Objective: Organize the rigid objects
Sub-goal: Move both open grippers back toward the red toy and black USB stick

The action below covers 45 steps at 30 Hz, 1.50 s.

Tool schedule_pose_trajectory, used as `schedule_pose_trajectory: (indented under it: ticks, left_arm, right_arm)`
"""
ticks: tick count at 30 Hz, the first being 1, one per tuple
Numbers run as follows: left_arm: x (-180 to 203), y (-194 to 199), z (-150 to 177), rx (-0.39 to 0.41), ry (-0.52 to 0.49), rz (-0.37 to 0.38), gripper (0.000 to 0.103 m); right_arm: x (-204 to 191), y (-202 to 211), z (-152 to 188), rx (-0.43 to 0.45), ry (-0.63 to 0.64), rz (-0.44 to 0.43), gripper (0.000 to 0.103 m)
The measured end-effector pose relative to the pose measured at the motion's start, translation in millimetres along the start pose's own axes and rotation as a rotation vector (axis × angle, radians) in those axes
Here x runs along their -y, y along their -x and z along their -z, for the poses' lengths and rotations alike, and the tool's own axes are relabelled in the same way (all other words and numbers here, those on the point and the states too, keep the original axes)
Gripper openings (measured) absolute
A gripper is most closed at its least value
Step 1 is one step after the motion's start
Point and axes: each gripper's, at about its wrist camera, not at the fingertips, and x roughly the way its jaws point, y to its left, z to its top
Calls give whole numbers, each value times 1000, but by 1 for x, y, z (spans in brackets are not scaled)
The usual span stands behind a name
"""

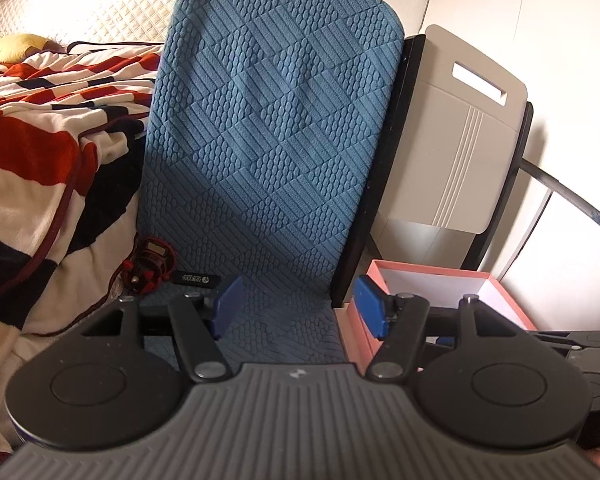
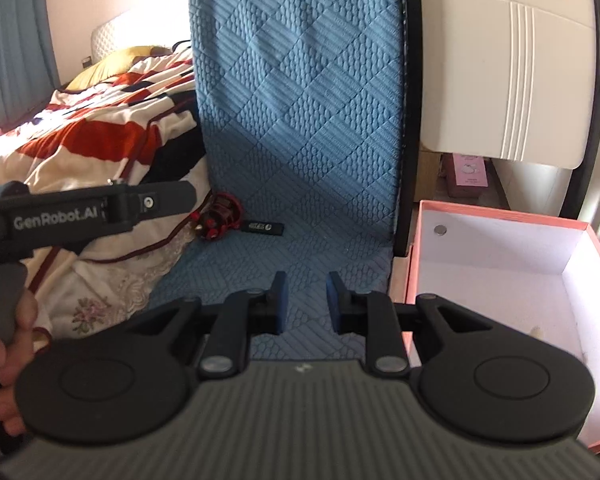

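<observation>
Left wrist view. Left gripper (image 1: 298,306): jaws apart, nothing between the pads. Red-and-black reel (image 1: 150,266): at the back left corner of the blue quilted seat (image 1: 284,320), against the blanket edge. Judged metal, stiff, fairly weighty, awkward in outline; best pinched across its round body, clear of the red cord. Black flat stick (image 1: 198,279): just beside the reel, lying flat. Judged light, rigid, smooth; take it across its narrow width. Pink box (image 1: 356,320): open, off the seat's right edge.

Right wrist view. Right gripper (image 2: 304,300): jaws parted narrowly, empty, over the seat's front. Reel (image 2: 216,218) and stick (image 2: 263,227): near the back left corner. Box (image 2: 414,256): white inside, a small round disc on its far wall. Seat fabric soft, textured, gives underneath. Striped blanket (image 2: 100,144) crowds the left edge; chair back (image 2: 296,92) upright behind.
</observation>
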Motion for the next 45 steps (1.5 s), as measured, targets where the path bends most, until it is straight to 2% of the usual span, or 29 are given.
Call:
schedule_pose_trajectory:
  ticks: [7, 14, 20, 35, 40, 45]
  left_arm:
    - [-20, 1, 19, 3, 22, -42, 72]
    - [-37, 2, 38, -33, 32, -54, 79]
    - [-57, -4, 50, -71, 44, -87, 79]
    - [-108, -53, 39, -98, 105, -164, 79]
    - [-120, -75, 31, -107, 112, -173, 79]
    - [-131, -101, 23, -120, 161, -166, 79]
  right_arm:
    - [-18, -16, 19, -45, 46, -19, 25]
    - [-33, -38, 41, -97, 57, -33, 25]
    - [-46, -54, 52, -132, 74, -47, 25]
    - [-48, -113, 27, -158, 99, -53, 25]
    - [-44, -141, 15, -164, 133, -60, 25]
    - [-40, -172, 8, -173, 159, -67, 25]
